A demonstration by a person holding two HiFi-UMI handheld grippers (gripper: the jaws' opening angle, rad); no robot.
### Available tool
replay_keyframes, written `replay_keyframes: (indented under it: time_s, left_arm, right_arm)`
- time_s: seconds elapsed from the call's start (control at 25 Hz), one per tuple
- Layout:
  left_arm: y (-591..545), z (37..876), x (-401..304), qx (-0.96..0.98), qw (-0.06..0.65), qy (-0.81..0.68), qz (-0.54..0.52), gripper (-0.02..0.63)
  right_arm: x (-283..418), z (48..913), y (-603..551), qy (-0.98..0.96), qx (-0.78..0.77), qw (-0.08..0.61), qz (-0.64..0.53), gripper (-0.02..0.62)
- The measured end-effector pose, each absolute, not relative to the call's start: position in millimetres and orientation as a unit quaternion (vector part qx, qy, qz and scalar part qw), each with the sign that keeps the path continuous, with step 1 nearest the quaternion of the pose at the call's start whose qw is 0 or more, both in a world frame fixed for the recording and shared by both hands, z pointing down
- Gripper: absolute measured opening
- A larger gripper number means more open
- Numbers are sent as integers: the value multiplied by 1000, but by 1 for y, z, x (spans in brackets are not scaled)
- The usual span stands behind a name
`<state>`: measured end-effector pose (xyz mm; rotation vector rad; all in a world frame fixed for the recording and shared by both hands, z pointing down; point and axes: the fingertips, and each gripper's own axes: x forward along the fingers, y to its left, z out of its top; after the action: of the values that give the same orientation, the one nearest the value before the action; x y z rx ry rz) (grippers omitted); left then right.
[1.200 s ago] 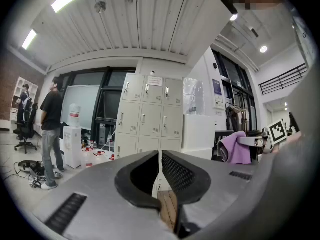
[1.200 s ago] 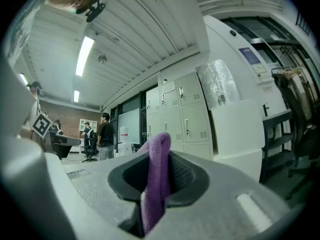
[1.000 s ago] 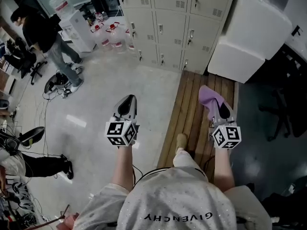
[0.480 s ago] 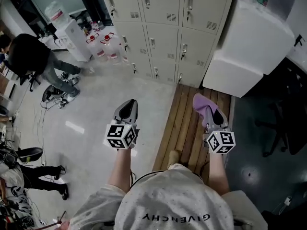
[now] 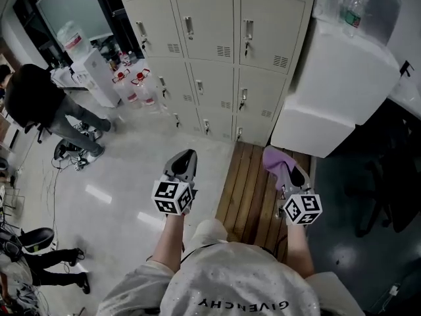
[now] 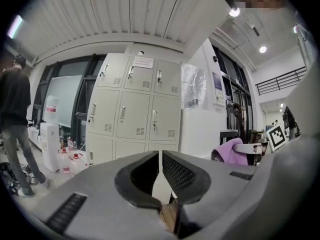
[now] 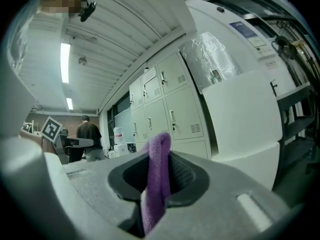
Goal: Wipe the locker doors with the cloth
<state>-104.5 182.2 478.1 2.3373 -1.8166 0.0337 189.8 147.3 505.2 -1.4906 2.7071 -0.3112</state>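
The beige lockers (image 5: 210,25) stand ahead as three columns of doors with small handles; they also show in the left gripper view (image 6: 132,109) and the right gripper view (image 7: 170,109). My right gripper (image 5: 293,175) is held over the wooden slats, shut on a purple cloth (image 5: 276,160) that sticks up between its jaws (image 7: 157,179). My left gripper (image 5: 185,158) hovers over the pale floor, its jaws (image 6: 160,156) closed to a thin slit with nothing between them. Both grippers are well short of the locker doors.
A big white cabinet (image 5: 342,84) adjoins the lockers on the right. A wooden slat platform (image 5: 253,189) runs from my feet to the lockers. A person in black (image 5: 39,97), a water dispenser (image 5: 89,71) and water jugs (image 5: 135,84) are at the left. Dark chair (image 5: 388,189) at right.
The lockers have come closer and fill more of the head view. Both grippers keep their pose, the cloth still held. The person at the left has shifted.
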Motion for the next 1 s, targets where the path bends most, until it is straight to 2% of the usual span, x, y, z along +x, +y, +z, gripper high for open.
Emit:
replay_keyframes:
  time_s: [0.24, 0.52, 1.0]
  left_arm:
    - [132, 476, -121, 776, 106, -621, 5, 18]
    - [40, 460, -114, 797, 95, -597, -17, 18]
    - [-99, 453, -130, 818, 84, -569, 5, 18]
  right_arm:
    - [182, 503, 102, 872, -478, 27, -108, 61]
    - [163, 486, 24, 879, -467, 32, -93, 61]
    - [123, 473, -105, 881, -463, 48, -90, 63]
